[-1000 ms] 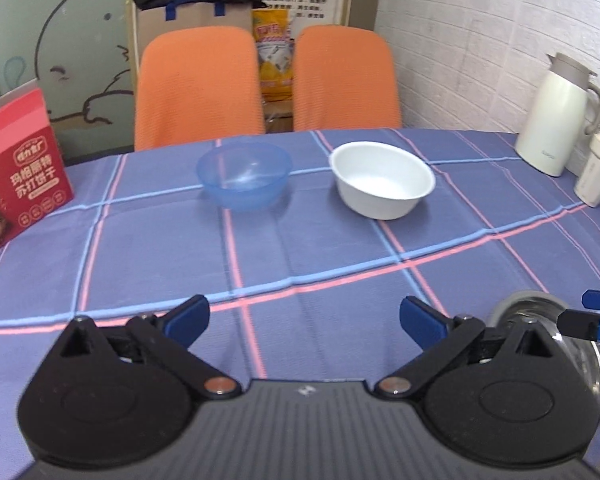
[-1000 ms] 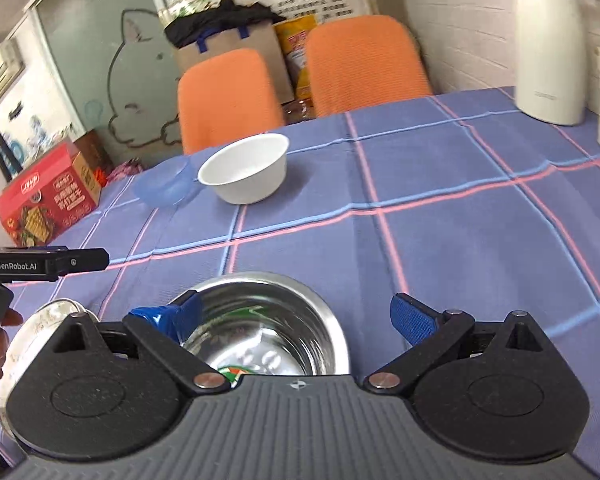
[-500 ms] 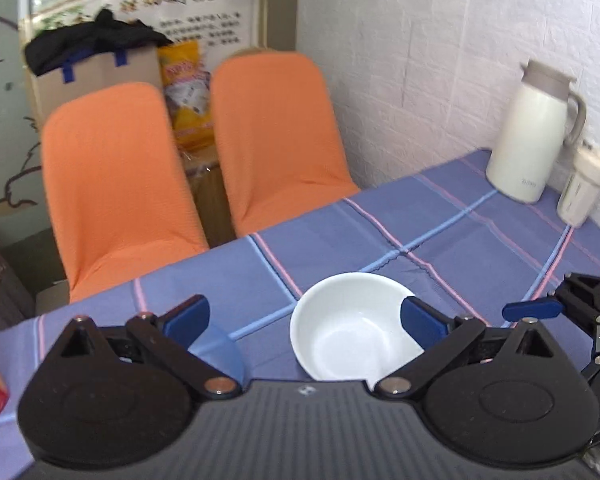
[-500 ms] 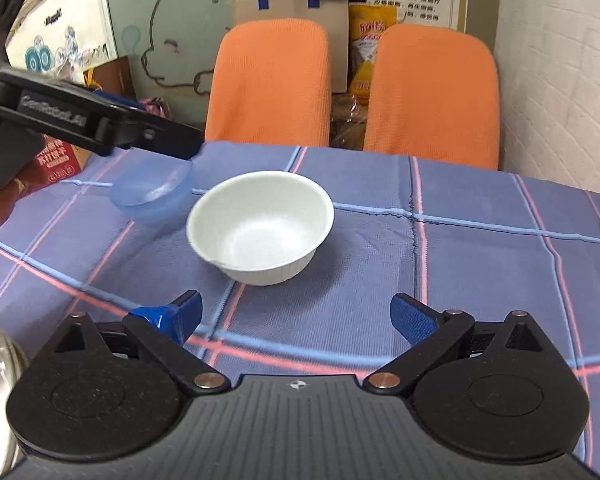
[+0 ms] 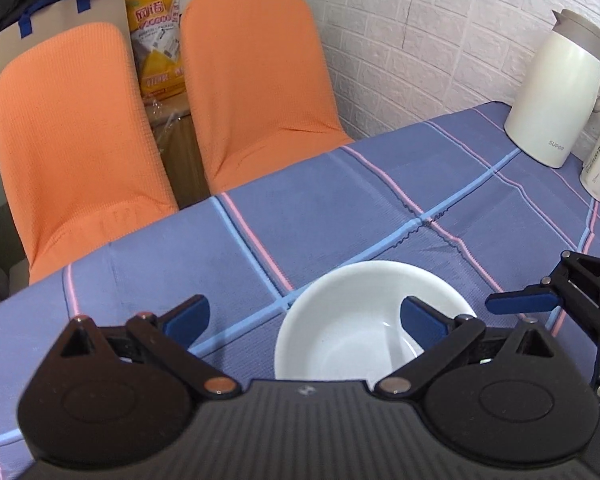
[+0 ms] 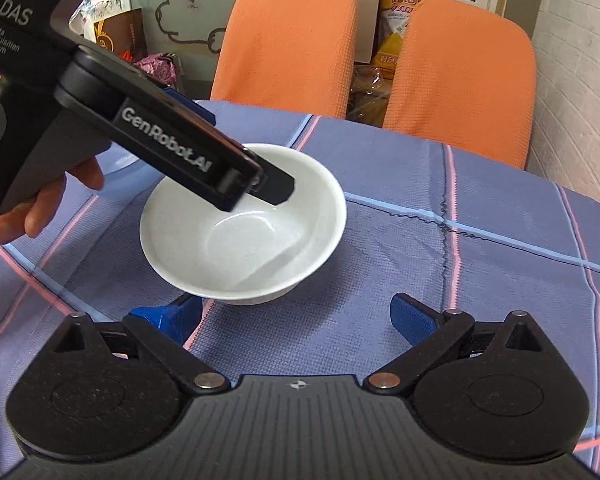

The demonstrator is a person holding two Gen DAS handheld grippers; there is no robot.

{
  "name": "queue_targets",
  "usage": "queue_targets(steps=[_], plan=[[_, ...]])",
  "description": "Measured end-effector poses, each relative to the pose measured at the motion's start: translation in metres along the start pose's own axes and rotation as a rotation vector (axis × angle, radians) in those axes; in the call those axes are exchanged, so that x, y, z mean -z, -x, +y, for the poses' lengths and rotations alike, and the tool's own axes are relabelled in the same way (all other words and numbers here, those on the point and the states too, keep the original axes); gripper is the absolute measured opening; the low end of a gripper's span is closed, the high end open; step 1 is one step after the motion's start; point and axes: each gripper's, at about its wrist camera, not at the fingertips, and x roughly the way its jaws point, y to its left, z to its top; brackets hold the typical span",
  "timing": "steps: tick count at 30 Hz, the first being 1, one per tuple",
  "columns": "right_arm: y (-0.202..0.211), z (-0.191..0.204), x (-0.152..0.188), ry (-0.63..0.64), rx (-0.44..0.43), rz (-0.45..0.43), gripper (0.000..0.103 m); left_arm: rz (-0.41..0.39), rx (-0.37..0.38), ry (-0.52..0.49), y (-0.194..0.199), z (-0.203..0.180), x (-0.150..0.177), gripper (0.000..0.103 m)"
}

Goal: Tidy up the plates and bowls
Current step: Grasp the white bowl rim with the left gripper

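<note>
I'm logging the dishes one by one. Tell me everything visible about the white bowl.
The white bowl is round, glossy, ceramic-looking and empty, with a flared rim. It sits upright on the blue checked tablecloth. The open left gripper hangs over its rim, one finger above the inside; contact cannot be told. The right gripper is open just short of it.

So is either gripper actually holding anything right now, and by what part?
Nothing is held: the left gripper and right gripper are open near the white bowl.

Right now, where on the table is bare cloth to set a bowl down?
Free: the cloth between the white bowl and the thermos, and the strip before the orange chairs. Crowded: around the bowl, where the left gripper hangs.
</note>
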Motion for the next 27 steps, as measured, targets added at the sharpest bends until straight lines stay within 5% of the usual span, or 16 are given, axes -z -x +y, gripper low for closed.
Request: queue_targets(steps=[8, 15, 27], plan=[[-0.013, -0.003, 0.005, 0.046, -0.053, -0.01, 0.09, 0.018, -0.015, -0.032, -0.011, -0.007, 0.005, 0.1], [-0.011, -0.012, 0.023, 0.094, -0.111, -0.135, 0.091, 0.032, -0.026, -0.041, -0.018, -0.009, 0.01, 0.1], [-0.021, -0.001, 0.01, 0.146, -0.128, -0.134, 0.09, 0.041, -0.03, -0.032, -0.026, -0.009, 0.016, 0.1]])
